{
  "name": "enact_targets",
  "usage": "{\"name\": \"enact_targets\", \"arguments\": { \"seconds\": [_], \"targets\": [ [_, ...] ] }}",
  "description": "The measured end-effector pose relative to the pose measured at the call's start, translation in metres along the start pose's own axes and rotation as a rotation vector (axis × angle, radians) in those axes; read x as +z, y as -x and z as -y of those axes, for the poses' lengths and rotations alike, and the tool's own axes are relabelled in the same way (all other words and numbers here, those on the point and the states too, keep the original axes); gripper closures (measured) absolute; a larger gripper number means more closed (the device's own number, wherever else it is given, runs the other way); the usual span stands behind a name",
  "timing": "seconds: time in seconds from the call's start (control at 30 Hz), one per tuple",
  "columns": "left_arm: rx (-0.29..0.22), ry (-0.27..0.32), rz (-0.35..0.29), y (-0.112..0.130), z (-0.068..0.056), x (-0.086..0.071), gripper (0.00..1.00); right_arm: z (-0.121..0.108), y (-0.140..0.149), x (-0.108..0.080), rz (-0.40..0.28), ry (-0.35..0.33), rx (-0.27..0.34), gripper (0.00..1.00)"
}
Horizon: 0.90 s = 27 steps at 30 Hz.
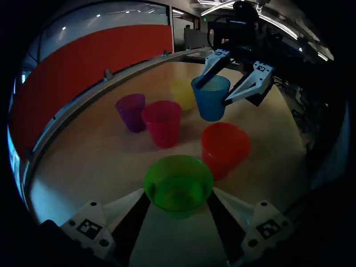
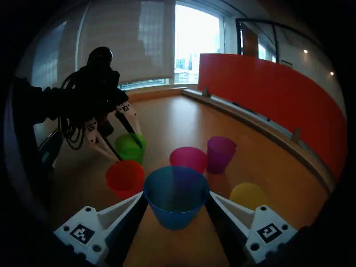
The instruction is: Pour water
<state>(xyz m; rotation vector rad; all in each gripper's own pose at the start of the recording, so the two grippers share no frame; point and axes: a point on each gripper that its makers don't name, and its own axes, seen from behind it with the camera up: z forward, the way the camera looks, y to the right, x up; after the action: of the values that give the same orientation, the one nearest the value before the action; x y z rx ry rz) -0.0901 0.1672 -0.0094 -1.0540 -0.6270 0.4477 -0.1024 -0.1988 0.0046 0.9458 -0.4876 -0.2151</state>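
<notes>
I am holding the green cup (image 1: 179,187) between both fingers of my left gripper (image 1: 178,198), and my right gripper (image 2: 175,202) is clamping the blue cup (image 2: 175,196) in the same way. Both cups are sitting upright, facing each other across the table (image 1: 271,129). I cannot tell if water is inside either one.

I am thinking the pour could miss. If I am tilting the blue cup before its rim is above the green one, water is going onto the wood. These cups look thin, so pressing too hard could bend a wall and let it slip.

The red cup (image 1: 224,149), pink cup (image 1: 162,122), purple cup (image 1: 131,111) and yellow cup (image 1: 182,93) are standing between my hands, and a low finger could knock them. Bare wood is lying past the red cup toward the table edge. The partition (image 1: 89,58) is closing the other side.
</notes>
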Motion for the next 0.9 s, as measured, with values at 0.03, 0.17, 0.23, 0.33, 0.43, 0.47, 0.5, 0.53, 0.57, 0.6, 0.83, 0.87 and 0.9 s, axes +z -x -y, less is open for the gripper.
{"name": "enact_targets", "arguments": {
  "seconds": [0.03, 0.17, 0.23, 0.33, 0.43, 0.47, 0.5, 0.53, 0.57, 0.6, 0.83, 0.87, 0.9],
  "targets": [
    [0.000, 0.000, -0.001, 0.0004, -0.0002, -0.0002, 0.17, 0.0000, 0.0003, 0.0000, 0.000, 0.000, 0.001, 0.09],
    [-0.004, 0.002, -0.004, 0.0019, -0.0005, -0.0009, 0.17, -0.0003, 0.0019, 0.0001, 0.001, 0.000, 0.001, 0.09],
    [-0.006, 0.003, -0.004, 0.0030, -0.0004, -0.0013, 0.17, -0.0005, 0.0031, 0.0006, 0.003, 0.000, 0.000, 0.09],
    [-0.006, 0.004, -0.003, 0.0047, -0.0004, -0.0019, 0.17, -0.0006, 0.0051, 0.0017, 0.006, 0.000, -0.002, 0.09],
    [-0.007, 0.007, -0.001, 0.0068, -0.0008, -0.0027, 0.17, -0.0004, 0.0070, 0.0032, 0.011, 0.000, -0.004, 0.09],
    [-0.007, 0.009, 0.001, 0.0076, -0.0010, -0.0029, 0.17, -0.0002, 0.0075, 0.0037, 0.012, 0.000, -0.004, 0.09],
    [-0.007, 0.011, 0.002, 0.0085, -0.0012, -0.0032, 0.17, 0.0000, 0.0079, 0.0042, 0.013, 0.000, -0.005, 0.09],
    [-0.007, 0.012, 0.003, 0.0089, -0.0016, -0.0031, 0.17, 0.0000, 0.0079, 0.0043, 0.014, 0.000, -0.006, 0.09],
    [-0.007, 0.014, 0.004, 0.0093, -0.0020, -0.0030, 0.17, 0.0000, 0.0080, 0.0044, 0.014, 0.000, -0.007, 0.09],
    [-0.008, 0.016, 0.005, 0.0096, -0.0024, -0.0029, 0.17, 0.0000, 0.0080, 0.0045, 0.015, 0.001, -0.007, 0.09],
    [-0.011, 0.026, 0.006, 0.0098, -0.0023, -0.0021, 0.17, -0.0011, 0.0084, 0.0039, 0.016, 0.003, -0.010, 0.09],
    [-0.011, 0.027, 0.008, 0.0098, -0.0022, -0.0021, 0.17, -0.0011, 0.0088, 0.0040, 0.017, 0.004, -0.010, 0.09],
    [-0.012, 0.028, 0.009, 0.0098, -0.0021, -0.0022, 0.17, -0.0012, 0.0092, 0.0041, 0.018, 0.004, -0.011, 0.09]
  ]
}}
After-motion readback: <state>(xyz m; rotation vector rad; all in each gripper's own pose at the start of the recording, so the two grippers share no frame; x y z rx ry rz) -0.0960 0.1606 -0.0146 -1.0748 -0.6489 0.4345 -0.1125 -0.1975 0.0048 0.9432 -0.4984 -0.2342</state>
